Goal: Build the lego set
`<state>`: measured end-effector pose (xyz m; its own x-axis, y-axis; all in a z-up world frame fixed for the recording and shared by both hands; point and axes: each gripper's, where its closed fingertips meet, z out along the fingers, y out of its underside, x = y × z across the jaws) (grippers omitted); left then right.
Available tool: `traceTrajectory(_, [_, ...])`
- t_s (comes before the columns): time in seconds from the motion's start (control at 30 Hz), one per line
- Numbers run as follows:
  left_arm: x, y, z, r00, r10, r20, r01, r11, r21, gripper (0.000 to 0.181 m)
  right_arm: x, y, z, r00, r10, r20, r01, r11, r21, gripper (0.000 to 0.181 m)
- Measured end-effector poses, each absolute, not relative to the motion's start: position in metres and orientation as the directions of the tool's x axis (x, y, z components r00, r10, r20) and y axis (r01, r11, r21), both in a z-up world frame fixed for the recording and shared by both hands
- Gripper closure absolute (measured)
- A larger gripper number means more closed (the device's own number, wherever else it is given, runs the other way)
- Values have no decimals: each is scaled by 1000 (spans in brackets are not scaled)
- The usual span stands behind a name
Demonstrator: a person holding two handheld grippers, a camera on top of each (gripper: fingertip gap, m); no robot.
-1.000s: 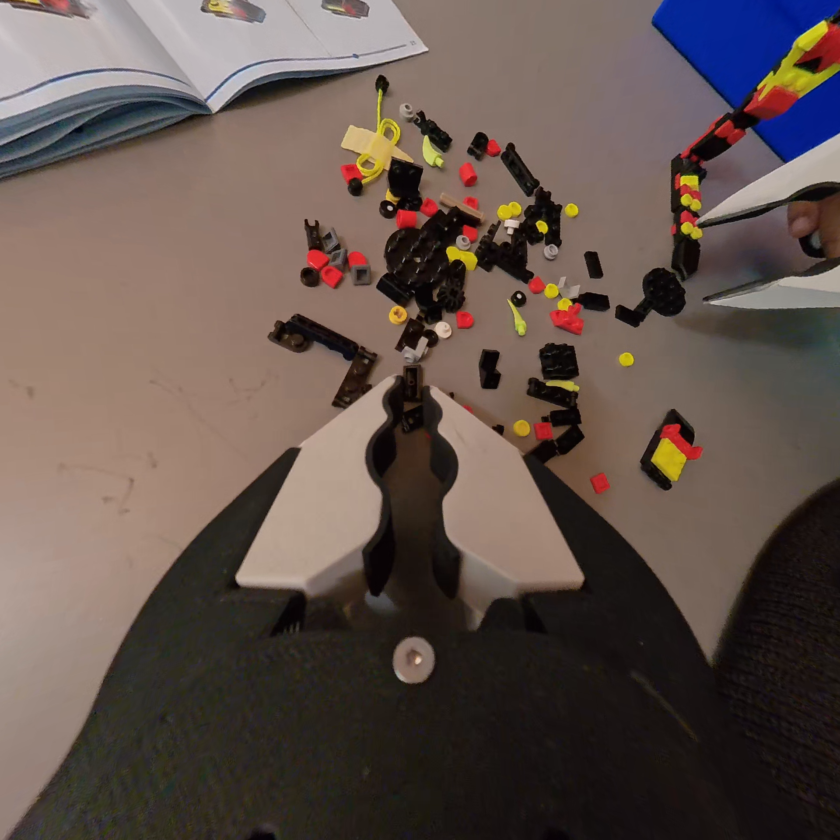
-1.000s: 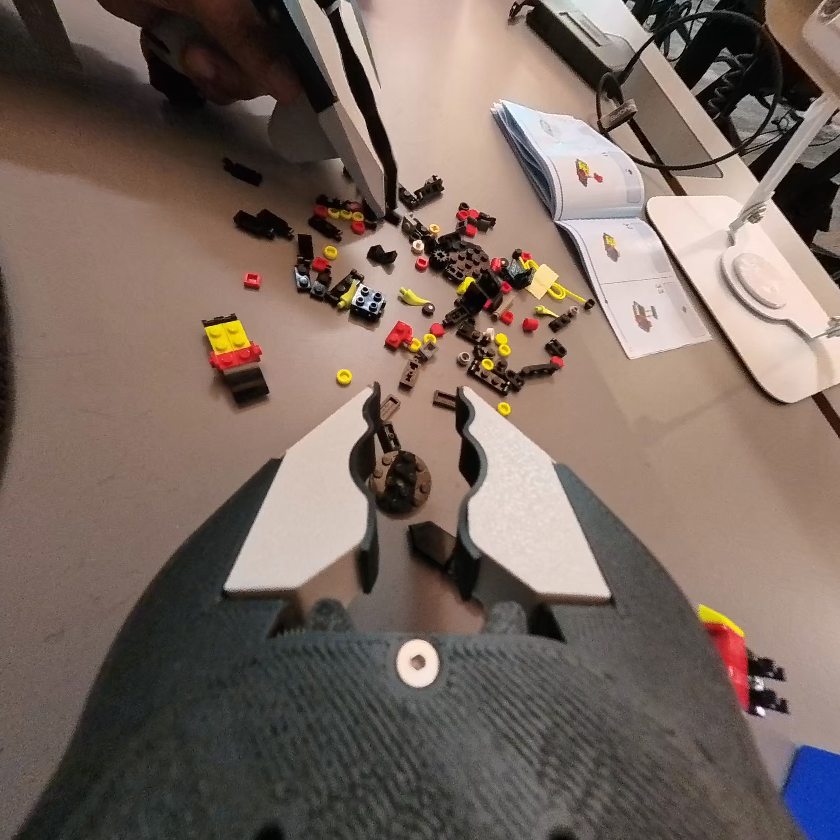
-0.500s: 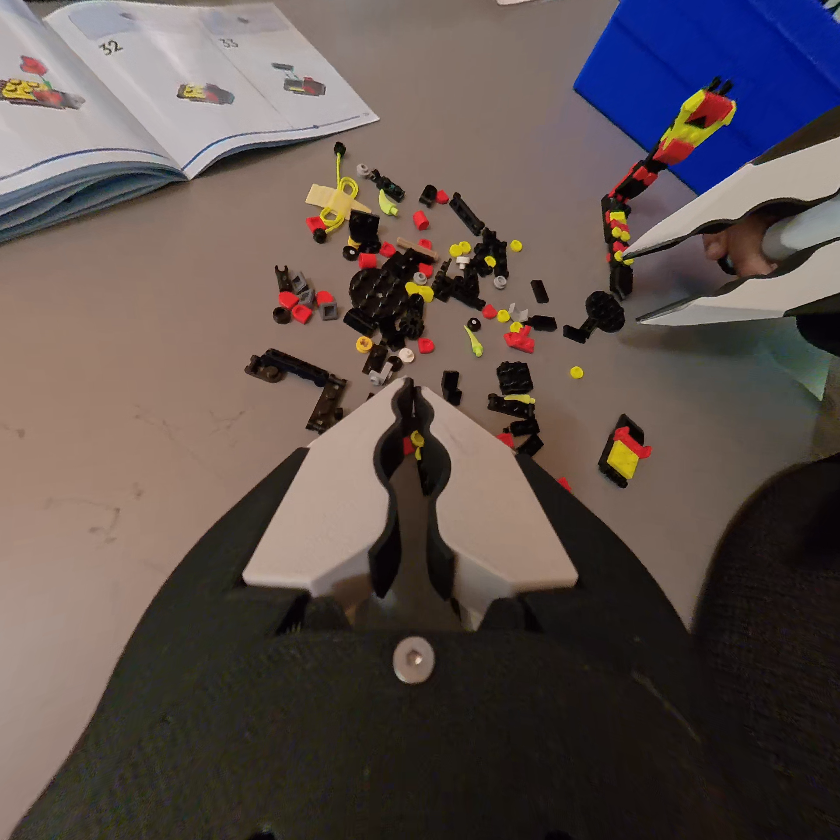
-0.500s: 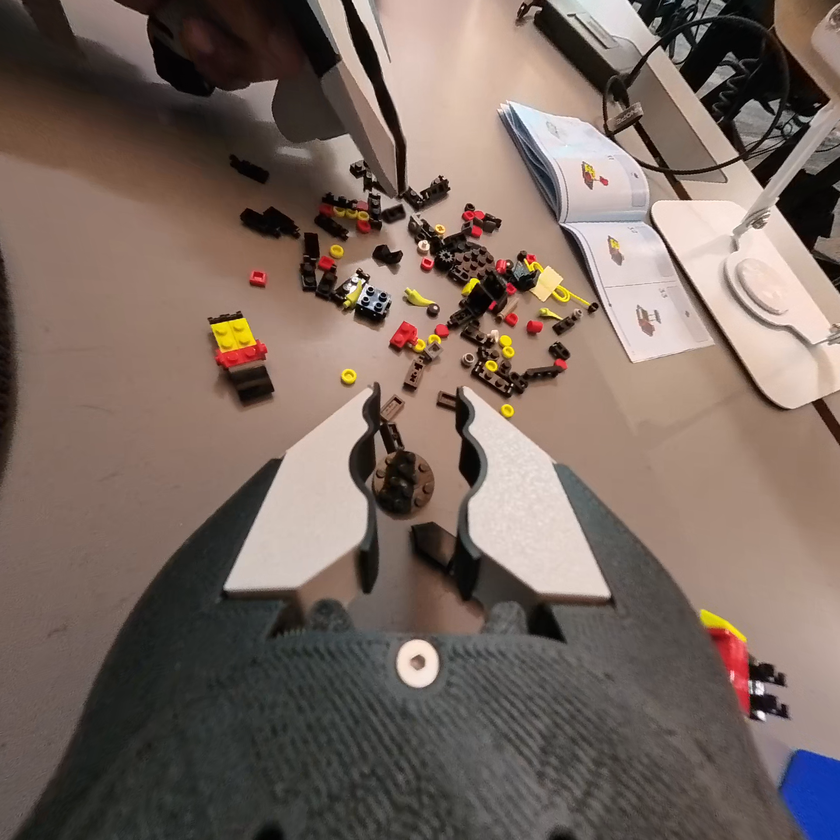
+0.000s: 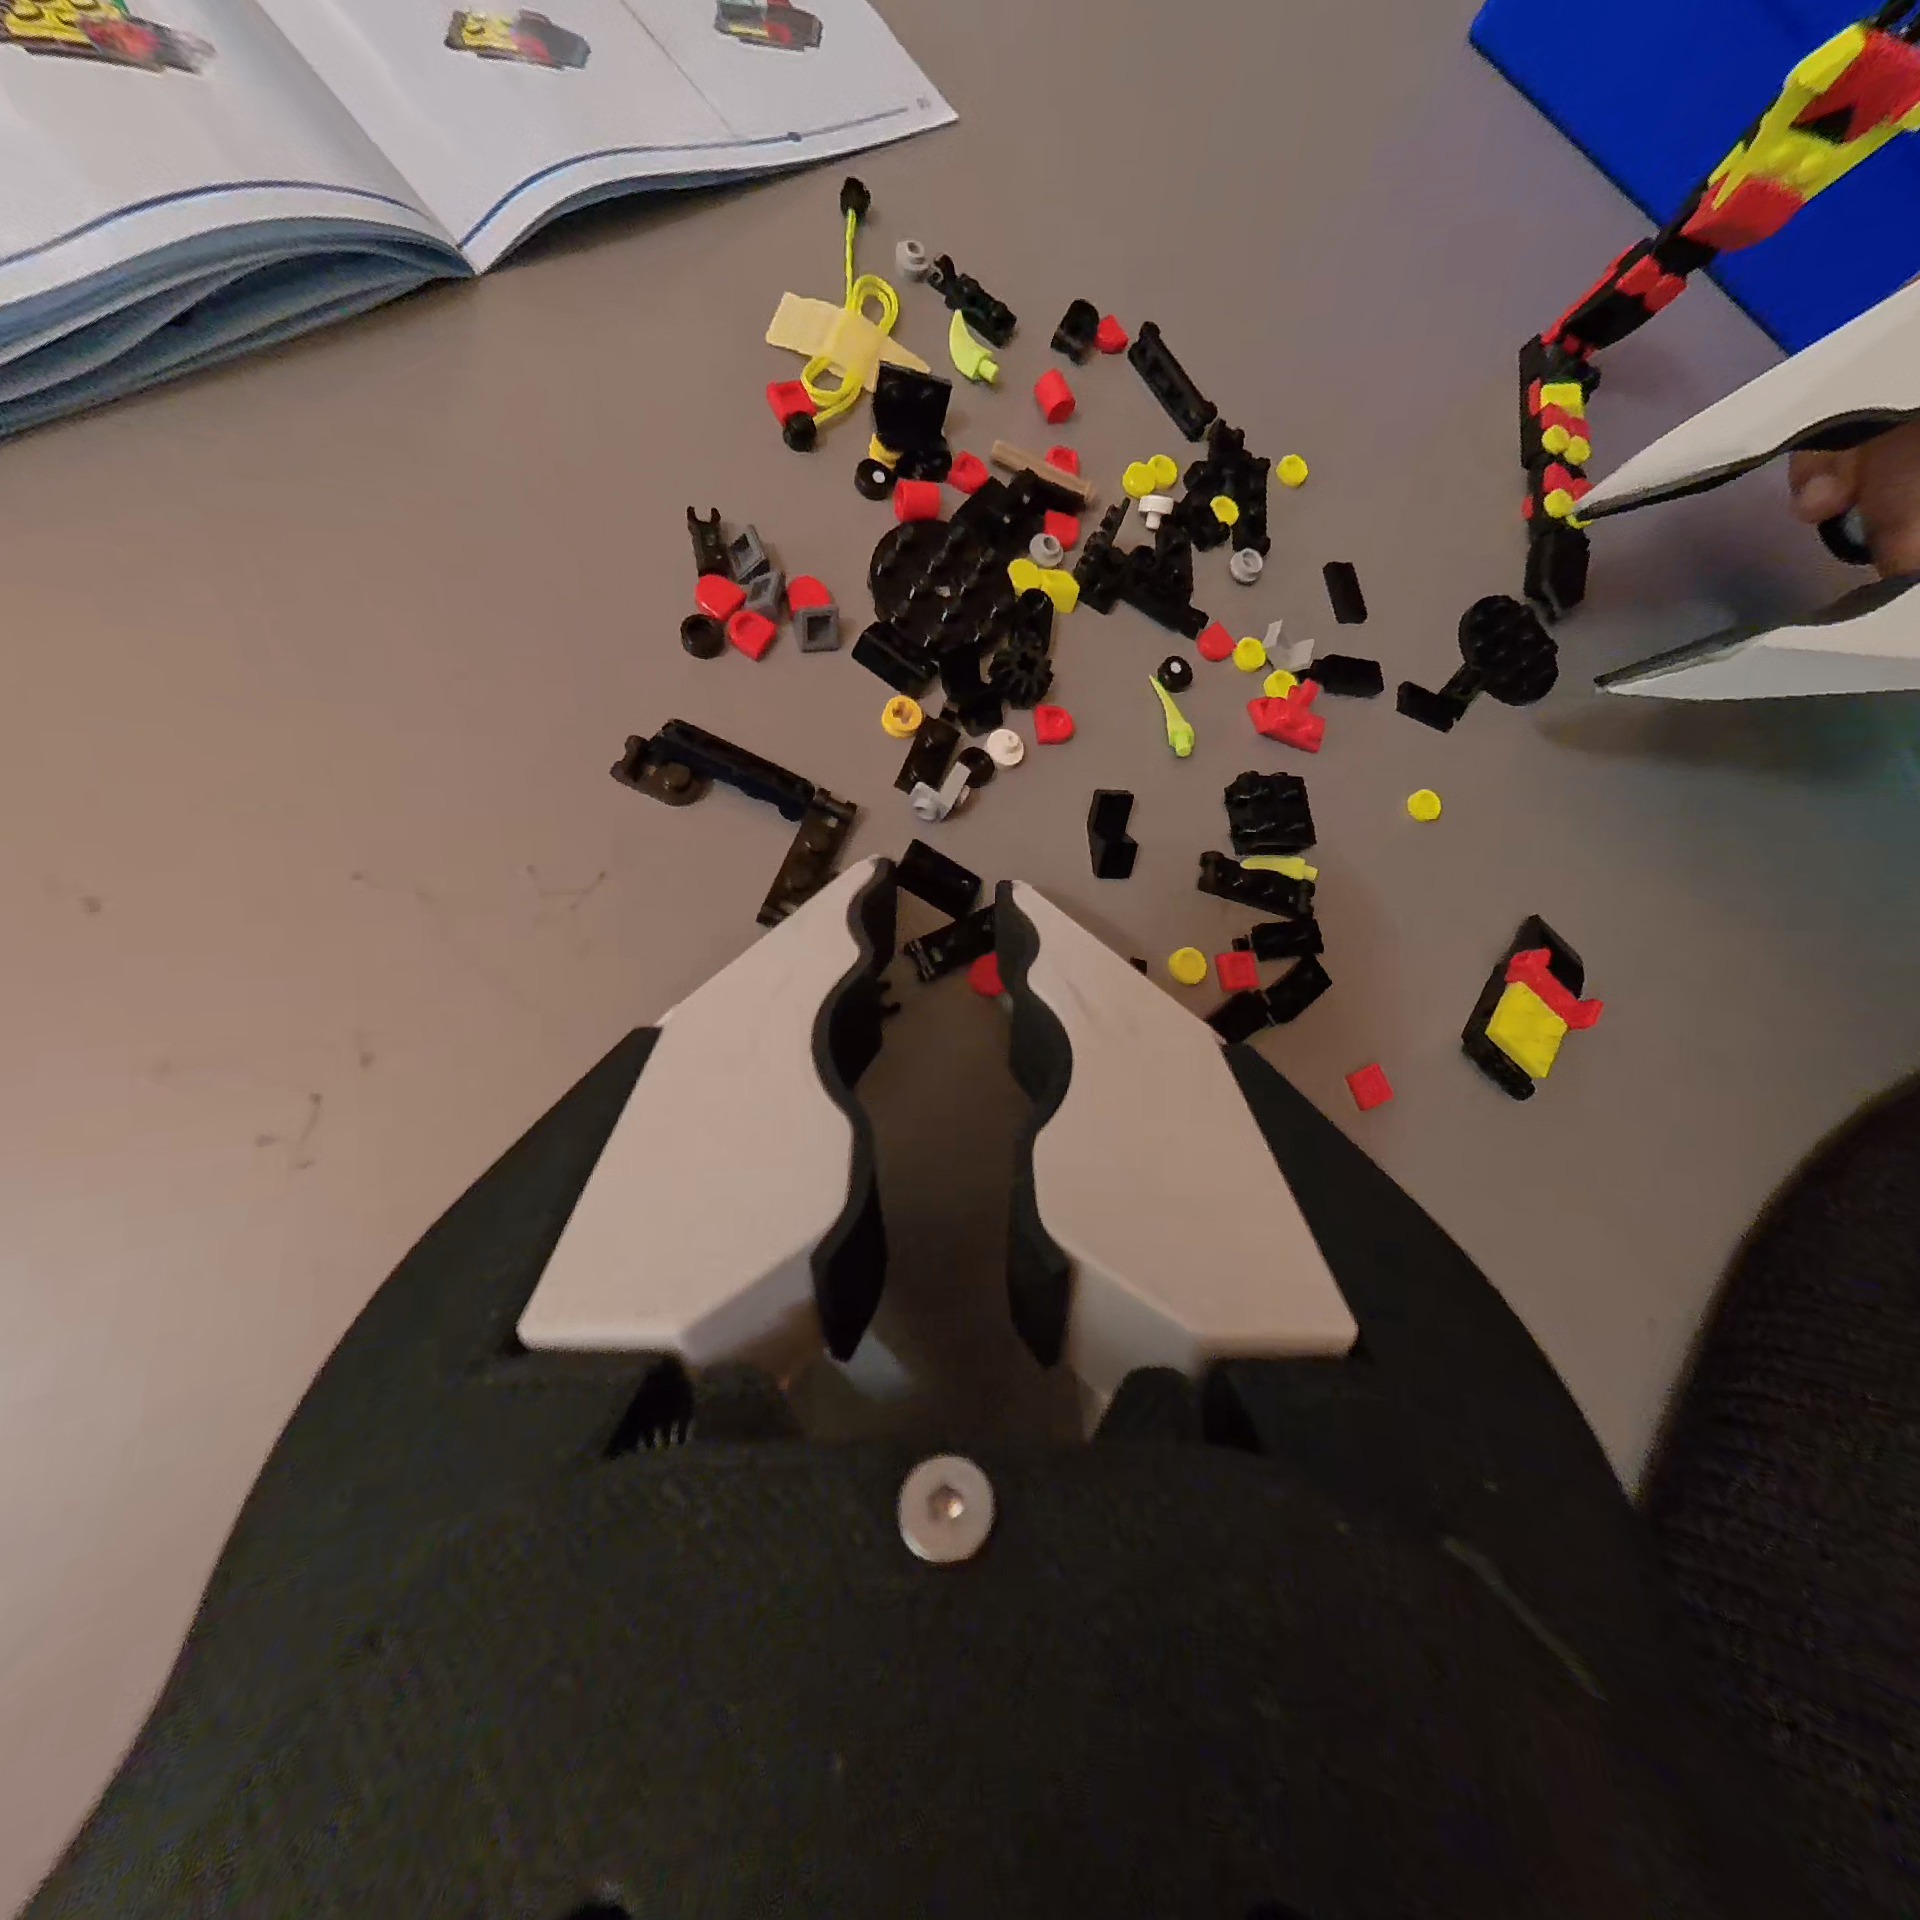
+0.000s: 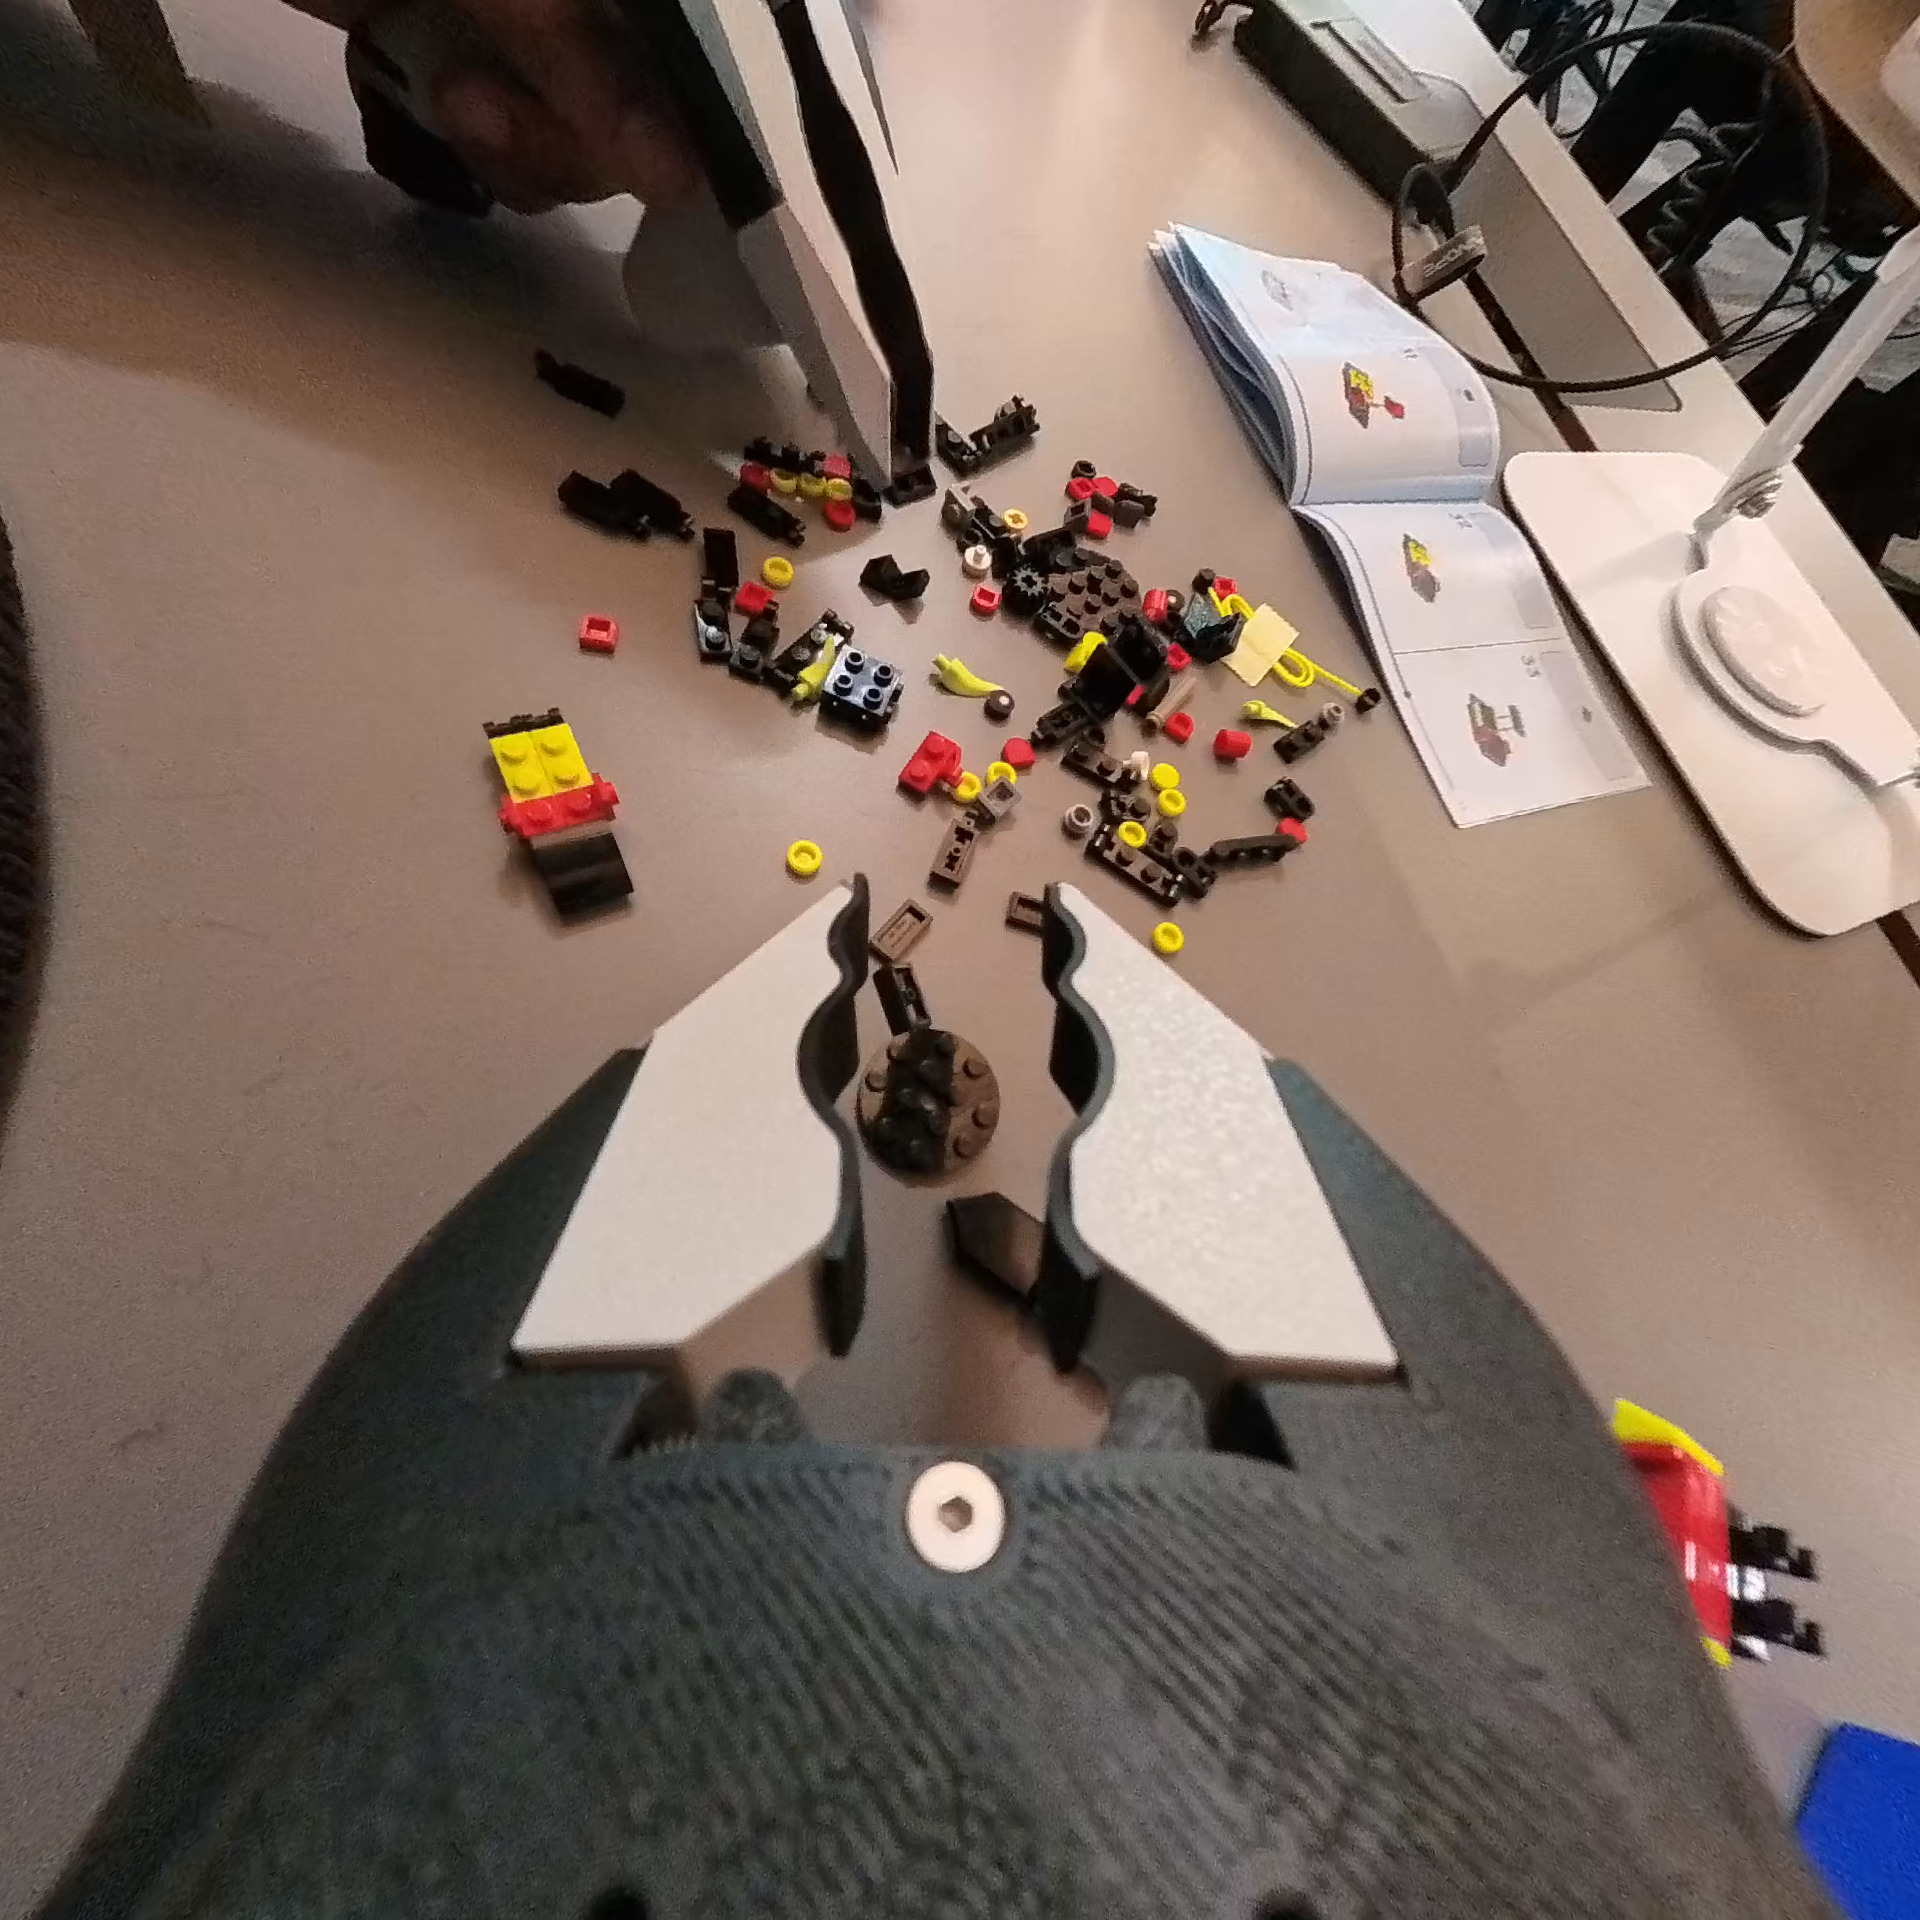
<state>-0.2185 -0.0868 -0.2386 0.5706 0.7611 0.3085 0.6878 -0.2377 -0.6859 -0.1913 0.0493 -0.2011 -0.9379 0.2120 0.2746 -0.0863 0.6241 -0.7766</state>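
Loose black, red and yellow lego pieces [image 5: 1039, 582] lie scattered on the grey table [image 5: 312, 727]. My left gripper [image 5: 943, 883] is open low at the pile's near edge, with small black pieces [image 5: 935, 873] and a red piece between its tips; it grips nothing. It also shows in the right wrist view [image 6: 902, 468]. My right gripper [image 6: 956, 899] is open and empty over a black round plate [image 6: 928, 1101] on the table. In the left wrist view its upper fingertip touches a long black, red and yellow model [image 5: 1558, 457]. A small yellow, red and black sub-assembly [image 5: 1527, 1013] lies apart.
An open instruction booklet [image 5: 312, 135] lies beyond the pile, also in the right wrist view [image 6: 1382, 468]. A blue box [image 5: 1662, 104] sits behind the long model. A white lamp base [image 6: 1745, 665] and a cable stand at the table's far side. My hands' fingertips stand some 15 cm from each other. About 5 cm separates my right fingertips from the black round plate [image 6: 928, 1101]. Look for it in the left wrist view [image 5: 1528, 644] too.
Half a second ago my left gripper was raised and nearly shut; now it is back low at the pile with its jaws apart. The right gripper has barely moved.
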Motion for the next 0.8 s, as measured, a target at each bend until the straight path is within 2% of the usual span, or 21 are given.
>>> traceTrajectory(0.03, [-219, -87, -239, 568, 765, 304, 688, -238, -685, 165, -191, 49, -201, -938, 212, 273, -85, 624, -777, 150])
traceTrajectory(0.23, [-220, -86, -239, 565, 768, 303, 686, -233, -690, 164, -191, 49, -203, -940, 209, 268, -82, 627, -775, 150])
traceTrajectory(0.5, [-219, -85, -240, 578, 764, 288, 677, -251, -692, 175, -191, 49, -203, -941, 207, 269, -83, 629, -773, 150])
traceTrajectory(0.63, [-219, -85, -240, 580, 759, 295, 678, -248, -692, 166, -190, 49, -204, -941, 205, 268, -83, 629, -773, 150])
traceTrajectory(0.8, [-224, -83, -240, 569, 773, 281, 674, -242, -697, 162, -190, 48, -205, -943, 202, 265, -82, 630, -772, 150])
